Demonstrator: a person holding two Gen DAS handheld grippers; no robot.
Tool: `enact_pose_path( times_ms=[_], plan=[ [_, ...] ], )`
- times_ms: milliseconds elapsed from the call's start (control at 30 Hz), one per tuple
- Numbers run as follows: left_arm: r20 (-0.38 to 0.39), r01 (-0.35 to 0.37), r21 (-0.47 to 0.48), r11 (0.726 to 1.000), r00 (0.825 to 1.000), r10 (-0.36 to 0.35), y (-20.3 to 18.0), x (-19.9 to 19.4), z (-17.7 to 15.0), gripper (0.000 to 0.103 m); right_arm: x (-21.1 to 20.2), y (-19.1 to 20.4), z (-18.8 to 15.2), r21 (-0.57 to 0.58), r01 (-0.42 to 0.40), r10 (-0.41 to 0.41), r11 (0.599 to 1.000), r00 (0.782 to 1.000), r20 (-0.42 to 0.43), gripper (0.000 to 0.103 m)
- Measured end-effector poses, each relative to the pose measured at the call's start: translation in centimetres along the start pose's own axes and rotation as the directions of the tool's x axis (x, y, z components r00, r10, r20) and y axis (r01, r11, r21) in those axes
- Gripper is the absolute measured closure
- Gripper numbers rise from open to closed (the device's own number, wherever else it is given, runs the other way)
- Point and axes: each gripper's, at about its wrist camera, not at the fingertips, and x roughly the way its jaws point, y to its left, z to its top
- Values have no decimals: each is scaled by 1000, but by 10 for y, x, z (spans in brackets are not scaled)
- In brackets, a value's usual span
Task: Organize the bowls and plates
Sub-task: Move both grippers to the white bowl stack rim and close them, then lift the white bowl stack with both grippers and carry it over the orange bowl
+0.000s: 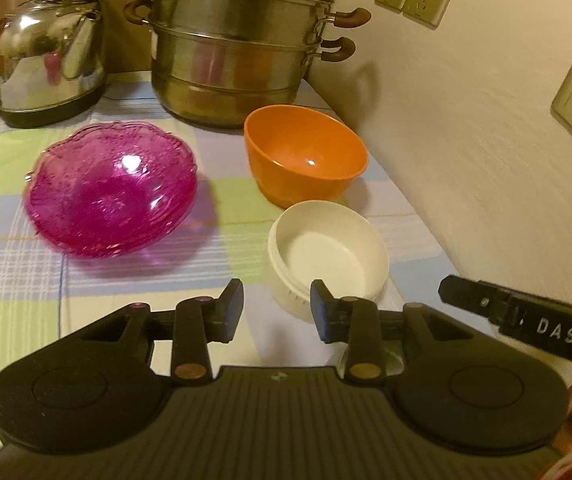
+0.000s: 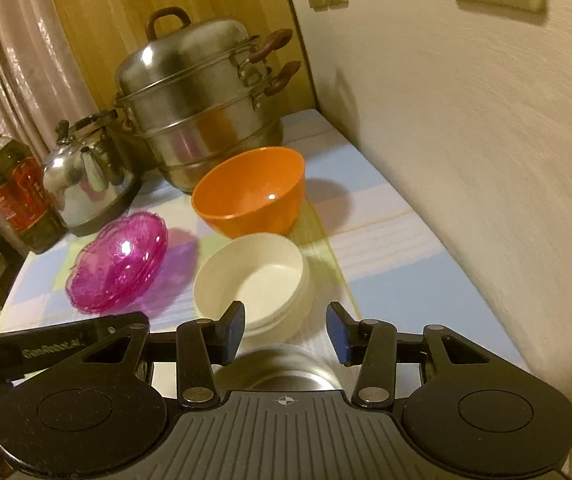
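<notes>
White bowl (image 1: pixel 328 250) is being approached for stacking; left gripper (image 1: pixel 277 310) and right gripper (image 2: pixel 286 332) are being held released, empty.

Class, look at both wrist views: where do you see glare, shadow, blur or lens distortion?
Left wrist view: a bright highlight sits on the pink glass bowl, whose edges smear with motion blur; the kettle mirrors the room. Right wrist view: the wall streaks with blur, the orange bowl throws a shadow towards it, and the fisheye bends the curtains and darkens the frame's corners.
</notes>
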Motion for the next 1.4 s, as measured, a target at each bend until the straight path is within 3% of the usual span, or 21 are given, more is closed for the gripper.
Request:
enact_pose_path(
  times_ms=[533, 967, 1167, 1400],
  plan=[
    [-65, 28, -105, 994, 997, -35, 19, 64, 24, 71, 75, -25, 41, 41, -15, 20, 999, 994, -112, 58],
    [-113, 65, -197, 978, 990, -89, 34, 100, 25, 78, 121, -31, 38, 58, -45, 57, 997, 974, -219, 58],
    [-115, 92, -215, 972, 986, -119, 34, 100, 25, 89, 127, -31, 35, 75, -46, 63, 996, 968, -244, 71],
    [-116, 96, -223, 970, 985, -124, 34, 100, 25, 90, 128, -33, 33, 95, -43, 66, 995, 964, -256, 83]
  ],
)
